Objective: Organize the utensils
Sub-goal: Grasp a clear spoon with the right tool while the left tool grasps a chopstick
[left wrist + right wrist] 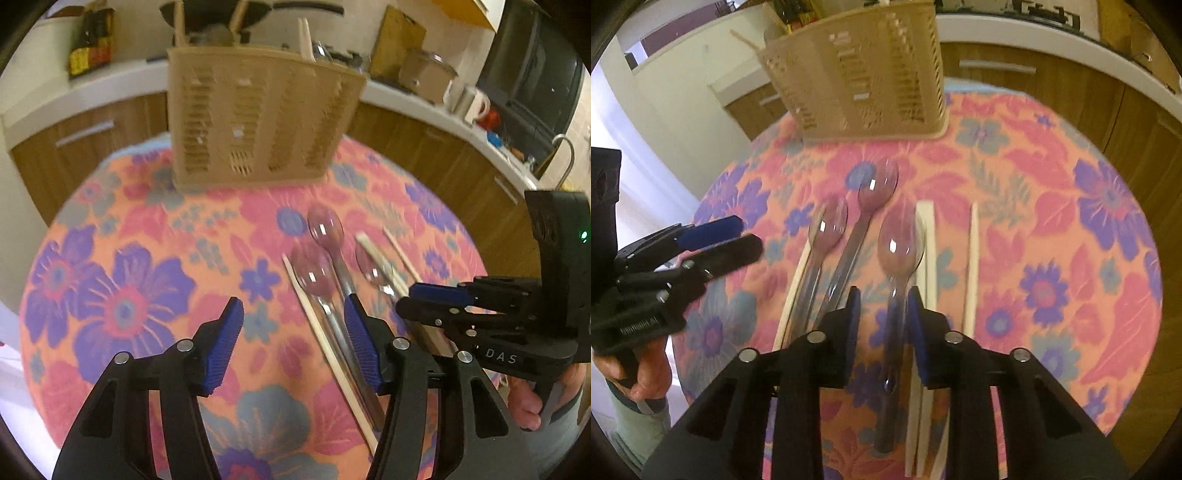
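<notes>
Right hand-held gripper [882, 310] straddles a spoon [895, 258] handle, narrowly parted; left hand-held gripper [293, 325] gapes wide, empty.

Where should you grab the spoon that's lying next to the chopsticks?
Grip that spoon on its thin handle, below the bowl, coming from above with the right gripper straddling it. It lies flat with chopsticks close alongside, so the narrow handle fits between the open fingers best.

The left wrist camera looks forward and down along its fingers from close above the floral tablecloth [122, 280], facing the beige utensil basket [258, 118] at the far edge. The right wrist camera faces the same basket [860, 70] from the right, nearer the spoons [897, 243]. Both views share cloth, basket, spoons and chopsticks [971, 266].
</notes>
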`<act>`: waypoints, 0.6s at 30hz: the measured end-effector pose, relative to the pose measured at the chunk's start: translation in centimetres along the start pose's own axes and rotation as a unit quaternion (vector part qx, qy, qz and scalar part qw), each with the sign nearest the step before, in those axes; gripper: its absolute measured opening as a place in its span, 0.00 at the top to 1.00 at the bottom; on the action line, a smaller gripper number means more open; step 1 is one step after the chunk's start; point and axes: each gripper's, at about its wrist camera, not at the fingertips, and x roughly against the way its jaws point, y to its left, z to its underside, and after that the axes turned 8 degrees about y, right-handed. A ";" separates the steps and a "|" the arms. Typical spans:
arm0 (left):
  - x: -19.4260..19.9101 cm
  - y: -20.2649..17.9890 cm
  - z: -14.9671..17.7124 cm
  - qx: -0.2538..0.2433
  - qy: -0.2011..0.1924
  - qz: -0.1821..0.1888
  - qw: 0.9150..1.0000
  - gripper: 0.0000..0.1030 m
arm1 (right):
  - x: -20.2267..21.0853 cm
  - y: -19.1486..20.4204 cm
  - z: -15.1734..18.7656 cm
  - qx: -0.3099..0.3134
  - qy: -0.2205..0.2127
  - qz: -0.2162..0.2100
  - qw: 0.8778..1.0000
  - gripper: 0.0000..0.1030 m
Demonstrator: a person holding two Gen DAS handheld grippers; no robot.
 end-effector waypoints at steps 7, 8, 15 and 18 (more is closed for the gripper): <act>-2.7 -1.4 0.3 -0.023 0.042 -0.027 0.998 0.56 | -0.8 0.3 -0.2 0.002 0.004 0.017 1.000 0.80; -3.0 -1.4 0.3 -0.025 0.047 -0.029 0.998 0.60 | -1.1 0.4 -0.3 0.004 0.007 0.020 1.000 0.82; -3.0 -1.7 0.1 -0.043 0.056 -0.051 0.996 0.78 | -1.7 1.7 -0.1 0.034 0.027 0.020 0.999 0.90; -3.1 -1.8 -0.1 -0.042 0.058 -0.061 0.996 0.68 | -1.9 1.7 -0.4 0.031 0.032 0.027 0.999 0.90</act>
